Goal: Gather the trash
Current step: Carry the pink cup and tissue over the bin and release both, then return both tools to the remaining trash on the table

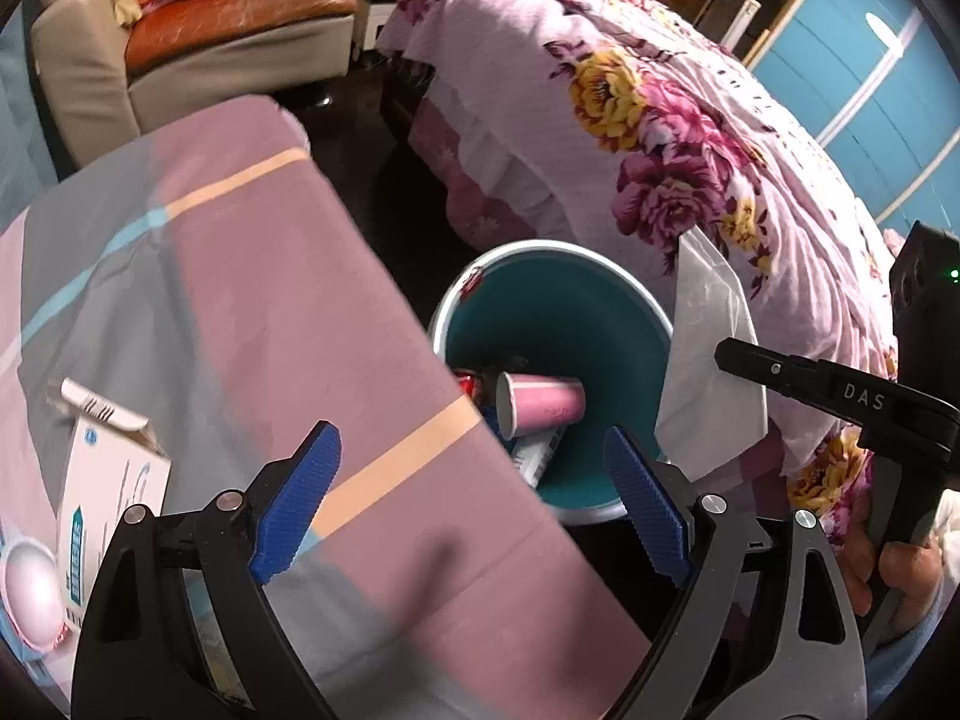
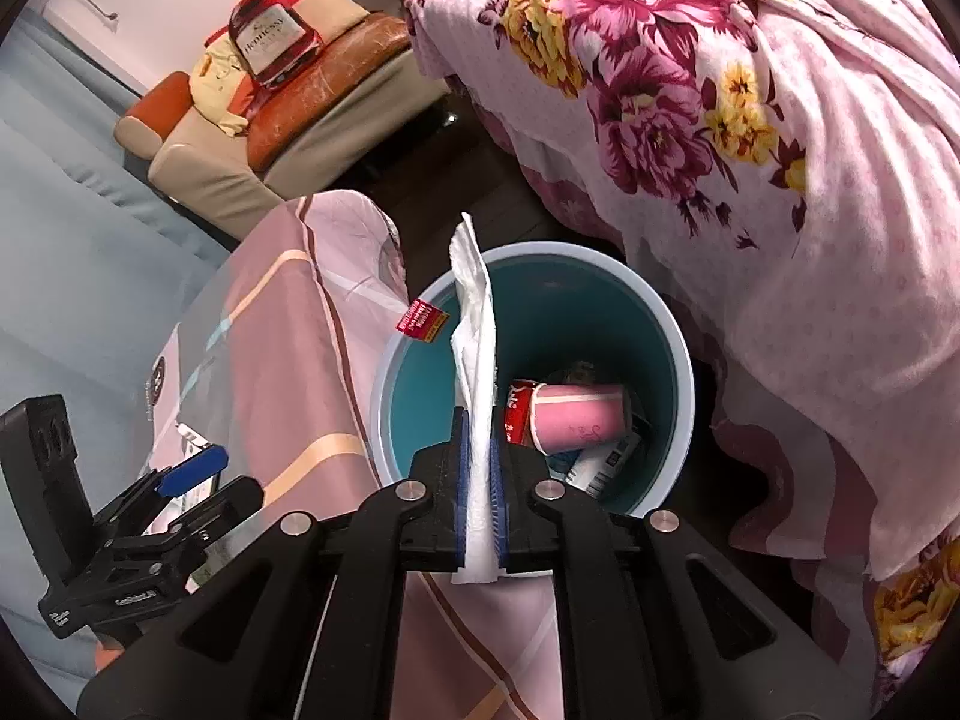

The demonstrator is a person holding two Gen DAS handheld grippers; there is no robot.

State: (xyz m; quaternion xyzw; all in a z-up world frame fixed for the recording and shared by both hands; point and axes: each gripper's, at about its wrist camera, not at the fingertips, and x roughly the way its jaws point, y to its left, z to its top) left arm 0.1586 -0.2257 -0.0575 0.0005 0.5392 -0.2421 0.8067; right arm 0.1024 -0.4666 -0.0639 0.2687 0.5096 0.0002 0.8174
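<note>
Right hand-held gripper [image 2: 478, 480] is clamped on a white tissue [image 2: 474, 324], which stands up between the blue pads and leans over the near-left rim of the teal trash bin [image 2: 678, 324]. Left hand-held gripper [image 1: 474, 498] is spread wide with nothing between its pads, poised over the corner of the cloth-covered surface [image 1: 240, 276] beside the bin.

Inside the bin lie a pink paper cup [image 2: 576, 420], a red can [image 2: 519, 405] and a printed carton. A judgement on the drop: the tissue is light and broad, so it may drift or catch on the rim; carrying the jaws further over the middle of the bin before parting them should send it in cleanly.

Room is tight. The bin sits in a narrow gap, with the surface's draped cloth on one side and the flowered bed quilt [image 2: 780, 150] overhanging on the other. A small red wrapper [image 2: 422, 321] perches at the cloth's edge by the rim. On the surface near the left hand-held gripper, a white carton [image 1: 108, 480] and a round lidded tub [image 1: 30, 588] wait, probably next.
</note>
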